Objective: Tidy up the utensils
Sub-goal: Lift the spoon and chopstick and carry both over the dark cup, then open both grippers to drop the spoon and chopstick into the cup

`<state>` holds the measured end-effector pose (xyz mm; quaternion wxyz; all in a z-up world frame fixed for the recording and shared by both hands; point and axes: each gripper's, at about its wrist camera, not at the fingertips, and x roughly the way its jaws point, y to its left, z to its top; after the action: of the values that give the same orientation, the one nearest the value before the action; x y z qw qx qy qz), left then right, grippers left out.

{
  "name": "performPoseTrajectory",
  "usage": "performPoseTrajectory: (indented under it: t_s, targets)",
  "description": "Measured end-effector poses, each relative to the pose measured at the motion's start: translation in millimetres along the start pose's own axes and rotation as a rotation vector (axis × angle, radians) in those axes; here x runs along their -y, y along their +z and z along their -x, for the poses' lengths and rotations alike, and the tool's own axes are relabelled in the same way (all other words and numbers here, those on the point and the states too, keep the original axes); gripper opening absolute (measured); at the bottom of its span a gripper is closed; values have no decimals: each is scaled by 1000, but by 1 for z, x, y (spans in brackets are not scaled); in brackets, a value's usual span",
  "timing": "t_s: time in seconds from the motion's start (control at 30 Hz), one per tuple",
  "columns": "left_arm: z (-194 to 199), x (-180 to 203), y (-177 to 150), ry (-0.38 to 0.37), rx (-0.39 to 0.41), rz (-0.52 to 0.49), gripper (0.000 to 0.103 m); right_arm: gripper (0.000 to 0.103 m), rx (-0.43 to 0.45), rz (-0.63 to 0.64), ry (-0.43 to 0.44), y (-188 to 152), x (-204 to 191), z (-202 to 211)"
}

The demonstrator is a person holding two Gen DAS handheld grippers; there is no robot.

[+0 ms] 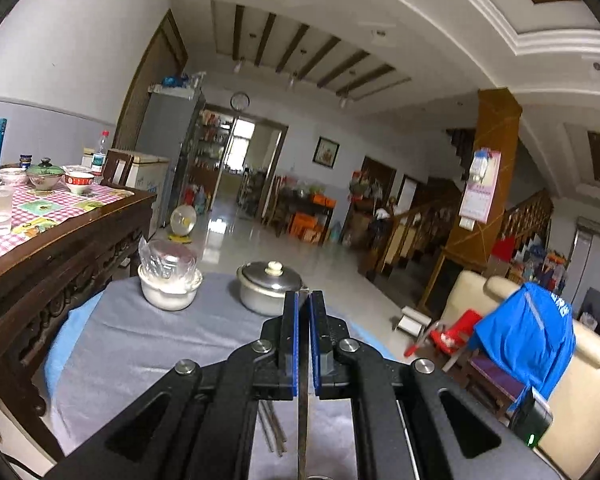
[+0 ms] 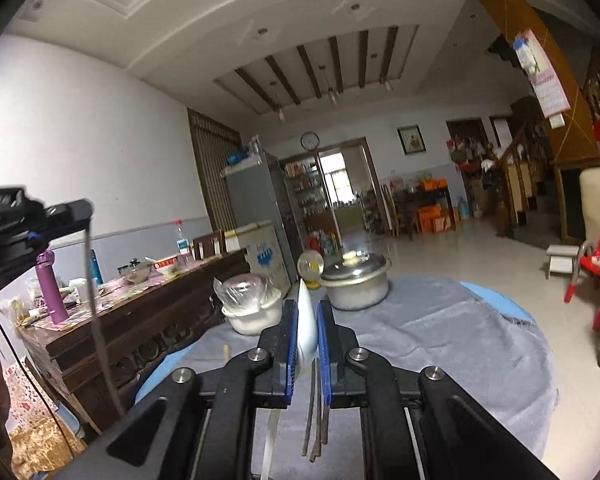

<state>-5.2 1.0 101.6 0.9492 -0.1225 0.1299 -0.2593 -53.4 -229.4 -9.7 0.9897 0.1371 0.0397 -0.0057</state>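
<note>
A large open room is seen, with pale grey walls [image 2: 80,140] and a glossy light tiled floor [image 1: 236,236] on which daylight is reflected. A grey refrigerator [image 1: 168,140] is taken as the landmark. Above and to its right, a round wall clock [image 1: 240,101] is hung; beneath the clock a wide doorway [image 1: 252,152] is opened onto a bright window. Left of the refrigerator, a dark carved wooden sideboard [image 1: 60,248] is covered with a chequered cloth. Far to its right, a framed picture [image 1: 326,153], a wooden staircase [image 1: 420,224] and a cream sofa [image 1: 580,352] are placed. Overhead, a white recessed ceiling [image 1: 300,56] is crossed by dark wooden slats.
</note>
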Motion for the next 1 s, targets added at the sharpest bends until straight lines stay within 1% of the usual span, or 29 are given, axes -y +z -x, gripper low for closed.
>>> performPoseTrajectory:
  t_s: [0.13,0.23,0.37,0.47,0.6,0.83,1.0]
  targets:
    - [-9,-2,-17,16,26,40,5,10,36,43,-13,-11,-15,3]
    - [-19,-7,-33,42,35,60,5,10,32,56,-8,-24,-22,1]
    - [-30,-19,-51,55,7,108,5,10,27,93,-22,-41,-28,-2]
    - [-34,-23,-63,74,-6,94,5,10,17,105,-28,-49,-29,-5]
    - [-34,-25,-72,79,-22,80,5,10,5,118,-22,-57,-30,-4]
    - [-26,-22,-81,42,-57,50,5,10,-5,158,-2,-64,-34,4]
    - [-16,-19,-85,12,-83,43,5,10,-32,173,16,-66,-31,14]
